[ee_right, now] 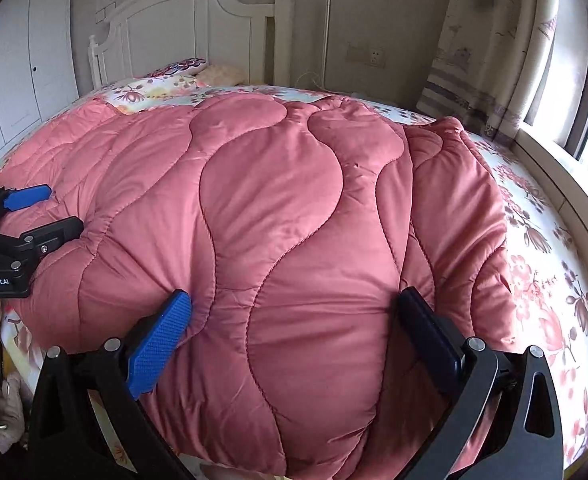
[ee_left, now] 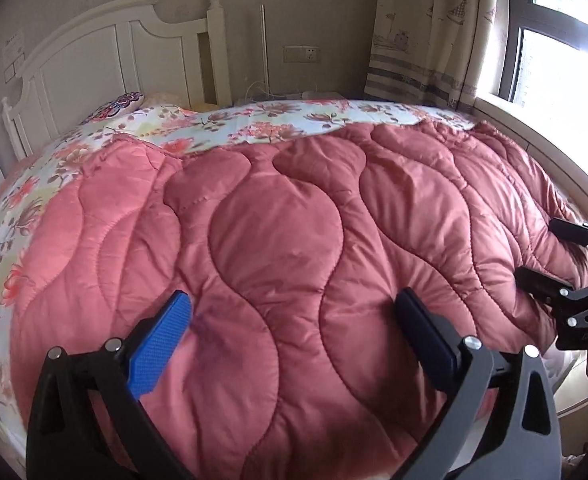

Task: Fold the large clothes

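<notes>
Pink quilted comforter (ee_left: 278, 216) fills the frame centre over the floral sheet (ee_left: 254, 120), looking puffy, soft and bulky, best pinched at its near edge, where the left gripper (ee_left: 294, 340) and right gripper (ee_right: 294, 336) both gape wide.

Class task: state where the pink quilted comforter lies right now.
The pink quilted comforter lies spread on the floral bedsheet of the bed, below the white headboard; both wrist views show its near edge between the open left tongs and right tongs.
</notes>
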{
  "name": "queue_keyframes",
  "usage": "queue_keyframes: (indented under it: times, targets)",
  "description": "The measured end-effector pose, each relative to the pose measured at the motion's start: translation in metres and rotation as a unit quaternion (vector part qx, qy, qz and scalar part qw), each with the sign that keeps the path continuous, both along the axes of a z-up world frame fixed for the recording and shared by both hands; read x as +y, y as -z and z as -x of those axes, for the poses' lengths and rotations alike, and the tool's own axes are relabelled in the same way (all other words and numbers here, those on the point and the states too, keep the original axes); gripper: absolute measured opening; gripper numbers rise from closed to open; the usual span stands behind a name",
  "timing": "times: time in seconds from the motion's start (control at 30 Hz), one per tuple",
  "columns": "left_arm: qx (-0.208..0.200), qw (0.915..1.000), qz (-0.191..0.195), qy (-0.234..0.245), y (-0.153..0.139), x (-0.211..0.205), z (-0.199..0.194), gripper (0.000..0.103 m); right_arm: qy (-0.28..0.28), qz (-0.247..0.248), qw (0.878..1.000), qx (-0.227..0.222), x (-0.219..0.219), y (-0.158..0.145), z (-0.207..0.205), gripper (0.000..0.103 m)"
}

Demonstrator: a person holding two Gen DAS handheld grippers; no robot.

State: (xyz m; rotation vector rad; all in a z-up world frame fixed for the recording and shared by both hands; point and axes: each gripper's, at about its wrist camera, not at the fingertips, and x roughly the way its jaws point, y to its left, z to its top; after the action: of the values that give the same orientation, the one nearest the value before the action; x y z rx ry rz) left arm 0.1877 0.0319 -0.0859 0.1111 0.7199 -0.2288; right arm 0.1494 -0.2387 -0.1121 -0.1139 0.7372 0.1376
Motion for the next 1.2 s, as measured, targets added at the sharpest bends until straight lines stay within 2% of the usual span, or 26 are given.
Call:
queue_keyframes:
  times: [0.07,0.17,0.27,0.33,0.4,0.47,0.8,0.87,0.9,0.97,1.0,1.03,1.1,1.13,1.2]
  targets:
    - [-0.037,0.9991,0.003,-0.019,-0.021,0.017,0.008,0.101,0.014,0.013,1.0,-0.009,0.007,-0.011,0.008,0.098]
    - [-0.06,0.9956,-0.011,-0.072,-0.037,0.048,0.004,0.101,-0.028,0.004,0.998,-0.049,0.031,-0.033,0.031,0.098]
    - [-0.032,0.994,-0.008,-0.104,-0.026,0.074,-0.009,0.101,-0.072,0.012,0.995,-0.065,0.061,-0.04,0.041,0.098]
    - [-0.006,0.9931,-0.01,-0.116,-0.008,0.085,-0.017,0.101,-0.091,0.032,0.994,-0.048,0.08,-0.029,0.037,0.098]
    - [0.0,0.9932,-0.025,-0.114,0.008,0.087,-0.019,0.101,-0.085,0.055,0.995,-0.021,0.09,-0.008,0.028,0.098]
    - [-0.012,0.9936,-0.03,-0.108,0.017,0.087,-0.016,0.101,-0.081,0.038,0.996,-0.023,0.089,0.003,0.025,0.099]
    - [-0.004,0.9937,-0.026,-0.109,0.023,0.088,-0.017,0.101,-0.089,0.017,0.996,-0.025,0.083,0.011,0.025,0.099]
    - [0.007,0.9924,-0.032,-0.119,0.013,0.084,-0.015,0.1,-0.087,0.017,0.996,-0.027,0.082,0.01,0.029,0.099]
    - [0.006,0.9925,-0.019,-0.12,0.001,0.081,-0.011,0.1,-0.086,0.017,0.996,-0.026,0.082,0.009,0.027,0.099]
    - [-0.019,0.9956,0.014,-0.091,-0.028,0.071,-0.002,0.101,-0.089,0.019,0.996,-0.012,0.081,0.003,0.026,0.099]
    - [-0.032,0.9965,0.016,-0.075,-0.042,0.063,-0.001,0.101,-0.097,0.017,0.995,-0.002,0.08,-0.006,0.026,0.098]
    - [-0.047,0.9969,0.008,-0.063,-0.057,0.052,-0.002,0.101,-0.11,0.007,0.994,-0.004,0.077,-0.018,0.027,0.098]
    - [-0.075,0.9962,-0.019,-0.04,-0.079,0.027,-0.016,0.101,-0.113,-0.005,0.993,-0.037,0.066,-0.05,0.024,0.098]
    - [-0.077,0.9962,-0.028,-0.03,-0.083,0.017,-0.028,0.101,-0.107,-0.007,0.993,-0.054,0.059,-0.065,0.018,0.098]
    - [-0.05,0.9975,-0.047,-0.02,-0.08,-0.002,-0.067,0.101,-0.08,0.0,0.994,-0.078,0.043,-0.09,-0.006,0.098]
